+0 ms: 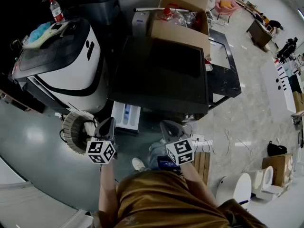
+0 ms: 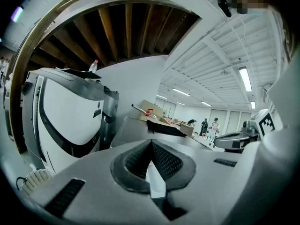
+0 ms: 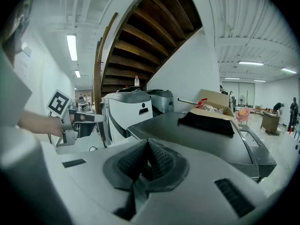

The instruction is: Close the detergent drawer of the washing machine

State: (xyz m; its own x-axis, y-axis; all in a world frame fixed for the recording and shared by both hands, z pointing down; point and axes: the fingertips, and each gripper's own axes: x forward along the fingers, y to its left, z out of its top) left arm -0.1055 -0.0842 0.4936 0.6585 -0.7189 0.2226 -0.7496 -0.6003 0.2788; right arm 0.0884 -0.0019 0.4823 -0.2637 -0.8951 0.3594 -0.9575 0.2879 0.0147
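The dark grey washing machine (image 1: pixel 161 75) stands in front of me with a black cloth (image 1: pixel 178 56) on its lid. Its white detergent drawer (image 1: pixel 126 116) sticks out of the front at the lower left, open, with a blue insert showing. My left gripper (image 1: pixel 106 125) hovers just left of the drawer, jaws shut and empty. My right gripper (image 1: pixel 167 127) hangs level with it, to the drawer's right, also shut on nothing. In the left gripper view the pads (image 2: pixel 161 161) meet. In the right gripper view the pads (image 3: pixel 159 161) touch, and the machine's lid (image 3: pixel 201 135) lies ahead.
A white and black machine (image 1: pixel 66 65) stands to the left with a water bottle (image 1: pixel 56 9) on top. A round ribbed basket (image 1: pixel 76 129) sits on the floor by my left gripper. A cardboard box (image 1: pixel 183 18) is behind the washer. A power strip (image 1: pixel 197 137) lies at the right.
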